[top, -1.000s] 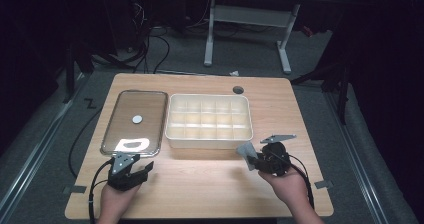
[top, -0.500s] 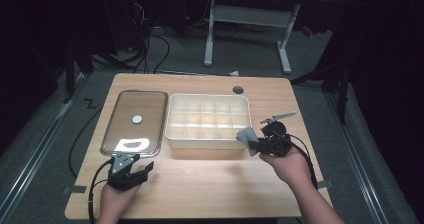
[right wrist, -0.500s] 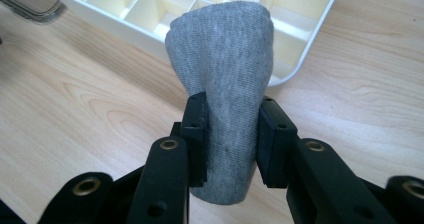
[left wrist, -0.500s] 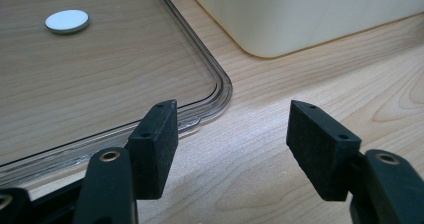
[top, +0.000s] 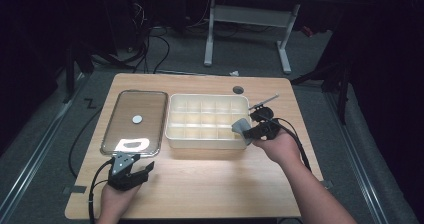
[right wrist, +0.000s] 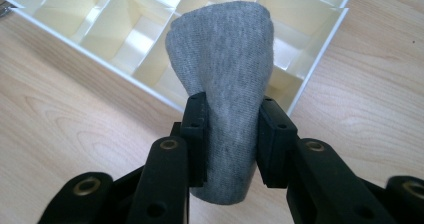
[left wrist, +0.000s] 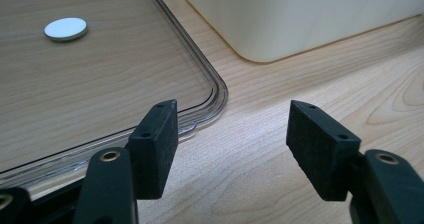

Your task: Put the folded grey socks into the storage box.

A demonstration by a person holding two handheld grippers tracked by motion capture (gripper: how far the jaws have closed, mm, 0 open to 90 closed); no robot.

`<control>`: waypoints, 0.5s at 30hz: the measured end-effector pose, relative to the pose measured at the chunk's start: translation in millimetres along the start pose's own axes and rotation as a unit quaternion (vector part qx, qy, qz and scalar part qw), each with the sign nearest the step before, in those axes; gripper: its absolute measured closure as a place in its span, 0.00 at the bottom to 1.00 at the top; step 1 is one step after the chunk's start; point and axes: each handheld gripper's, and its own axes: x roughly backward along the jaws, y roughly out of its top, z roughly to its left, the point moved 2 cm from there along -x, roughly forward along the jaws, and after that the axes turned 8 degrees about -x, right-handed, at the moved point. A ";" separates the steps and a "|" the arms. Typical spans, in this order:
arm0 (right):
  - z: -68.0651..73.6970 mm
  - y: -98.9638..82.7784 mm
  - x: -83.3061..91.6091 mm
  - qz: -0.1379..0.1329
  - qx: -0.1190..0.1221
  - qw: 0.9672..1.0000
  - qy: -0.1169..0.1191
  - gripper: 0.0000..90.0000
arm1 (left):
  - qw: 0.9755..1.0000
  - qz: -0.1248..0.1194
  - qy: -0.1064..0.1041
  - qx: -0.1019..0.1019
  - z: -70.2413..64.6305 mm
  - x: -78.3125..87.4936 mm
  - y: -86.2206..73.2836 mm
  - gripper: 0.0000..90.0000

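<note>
- My counter (top: 210, 179) is light wood with a smooth grain.
- The tray (left wrist: 215, 91) is clear, shiny plastic.
- The box (right wrist: 320, 49) is smooth cream plastic.
- My cloth (right wrist: 225, 74) is soft grey knit.

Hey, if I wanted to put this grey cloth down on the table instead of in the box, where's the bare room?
Bare wood runs along the near edge, between the left gripper and the right hand, in front of the divided box. The clear lid and box crowd the middle; the grey cloth hangs over the box corner.

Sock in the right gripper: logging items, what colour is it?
Plain grey knit sock, clearest in the right gripper view.
</note>
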 end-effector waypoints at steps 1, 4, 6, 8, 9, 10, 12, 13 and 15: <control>0.4 2.7 -1.8 0.002 -0.003 1.000 0.001 0.78 | 1.000 -0.001 0.001 0.001 -0.1 0.0 0.0 0.42; 1.4 9.7 -7.0 0.015 -0.002 1.000 -0.003 0.78 | 1.000 -0.005 0.003 0.003 0.3 0.8 0.3 0.43; 1.8 13.6 -9.4 0.024 0.002 1.000 -0.010 0.78 | 1.000 -0.005 0.004 0.001 0.2 1.6 0.2 0.43; 2.0 18.8 -11.2 0.030 0.002 0.999 -0.015 0.78 | 1.000 -0.009 0.006 -0.001 0.2 2.0 0.8 0.44; 2.1 21.0 -11.9 0.035 0.002 0.999 -0.017 0.78 | 1.000 -0.010 0.006 -0.001 0.3 1.9 1.1 0.45; 1.9 23.0 -12.7 0.038 0.002 0.999 -0.018 0.78 | 1.000 -0.011 0.006 0.000 0.4 1.6 1.2 0.45; 1.0 25.8 -14.9 0.042 0.001 0.999 -0.021 0.78 | 1.000 -0.010 0.006 -0.001 0.5 1.1 0.8 0.44; 0.5 26.8 -17.2 0.048 -0.002 0.999 -0.020 0.78 | 1.000 -0.008 0.004 -0.002 0.6 0.9 0.6 0.44; 0.1 27.8 -21.5 0.055 -0.002 0.998 -0.024 0.78 | 1.000 -0.007 0.003 -0.001 0.5 0.3 0.5 0.44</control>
